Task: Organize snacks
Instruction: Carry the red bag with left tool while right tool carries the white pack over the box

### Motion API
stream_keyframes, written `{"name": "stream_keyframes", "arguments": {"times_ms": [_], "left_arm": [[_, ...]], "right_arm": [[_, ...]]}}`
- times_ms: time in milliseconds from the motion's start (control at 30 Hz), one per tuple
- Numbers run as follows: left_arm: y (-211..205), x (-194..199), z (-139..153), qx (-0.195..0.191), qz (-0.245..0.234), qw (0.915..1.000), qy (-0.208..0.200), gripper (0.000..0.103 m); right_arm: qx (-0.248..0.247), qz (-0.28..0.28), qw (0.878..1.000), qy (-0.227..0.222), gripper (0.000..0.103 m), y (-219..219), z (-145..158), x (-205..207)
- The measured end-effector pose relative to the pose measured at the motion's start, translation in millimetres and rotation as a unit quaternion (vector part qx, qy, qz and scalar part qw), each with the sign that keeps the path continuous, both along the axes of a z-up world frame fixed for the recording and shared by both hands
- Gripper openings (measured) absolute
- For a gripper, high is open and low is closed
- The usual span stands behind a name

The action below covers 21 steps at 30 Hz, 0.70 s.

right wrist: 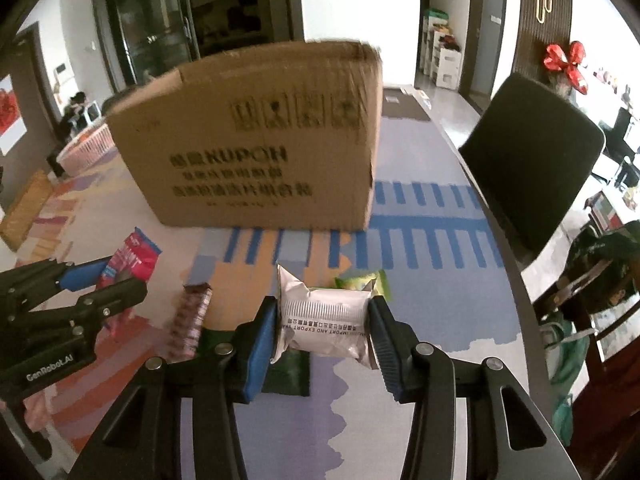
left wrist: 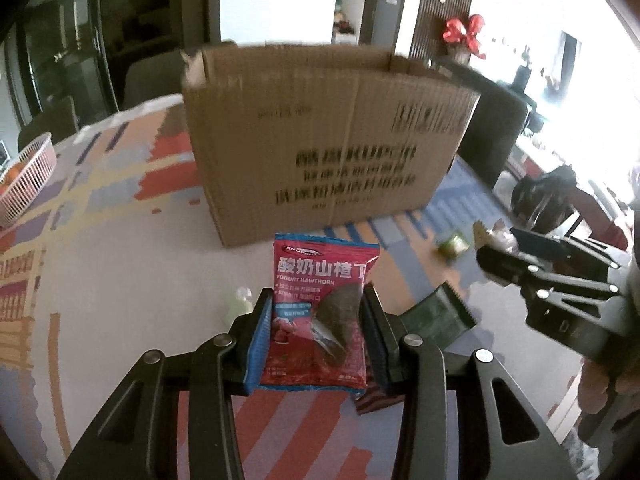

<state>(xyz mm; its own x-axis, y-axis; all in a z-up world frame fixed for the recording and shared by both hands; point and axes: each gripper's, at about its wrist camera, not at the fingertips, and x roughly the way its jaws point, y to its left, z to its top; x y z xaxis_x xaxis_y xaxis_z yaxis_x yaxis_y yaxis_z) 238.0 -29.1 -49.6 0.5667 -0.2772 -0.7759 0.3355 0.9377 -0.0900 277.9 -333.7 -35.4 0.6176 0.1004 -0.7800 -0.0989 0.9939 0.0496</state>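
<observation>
My left gripper (left wrist: 318, 312) is shut on a red yogurt hawthorn snack bag (left wrist: 320, 316) and holds it above the table, in front of an open cardboard box (left wrist: 320, 132). My right gripper (right wrist: 323, 316) is shut on a white snack packet (right wrist: 324, 320), also in front of the box (right wrist: 256, 136). The left gripper with its red bag (right wrist: 132, 264) shows at the left of the right wrist view. The right gripper (left wrist: 504, 256) shows at the right of the left wrist view.
On the patterned tablecloth (left wrist: 100, 260) lie a dark green packet (left wrist: 440, 316), a small green packet (right wrist: 366, 280) and a brown striped packet (right wrist: 192, 320). A pink basket (left wrist: 24, 180) stands far left. A black chair (right wrist: 536, 160) stands at the table's right edge.
</observation>
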Motion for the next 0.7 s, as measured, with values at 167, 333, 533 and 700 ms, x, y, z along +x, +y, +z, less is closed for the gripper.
{"name": "stream_keyframes", "arguments": {"times_ms": [167, 333, 533, 700], "left_arm": [[3, -3, 29, -0.018, 0.005, 0.9993, -0.032, 0.042], [4, -1, 56, -0.032, 0.011, 0.9976, -0.061, 0.042], [5, 9, 86, -0.042, 0.016, 0.9943, -0.097, 0.042], [6, 19, 104, -0.044, 0.019, 0.992, -0.117, 0.042]], "right_arm": [[0.009, 0.015, 0.999, -0.03, 0.047, 6, 24, -4], [0.017, 0.025, 0.998, -0.064, 0.047, 9, 49, -3], [0.033, 0.031, 0.994, -0.097, 0.047, 11, 76, 6], [0.04, 0.036, 0.991, -0.12, 0.047, 14, 96, 17]]}}
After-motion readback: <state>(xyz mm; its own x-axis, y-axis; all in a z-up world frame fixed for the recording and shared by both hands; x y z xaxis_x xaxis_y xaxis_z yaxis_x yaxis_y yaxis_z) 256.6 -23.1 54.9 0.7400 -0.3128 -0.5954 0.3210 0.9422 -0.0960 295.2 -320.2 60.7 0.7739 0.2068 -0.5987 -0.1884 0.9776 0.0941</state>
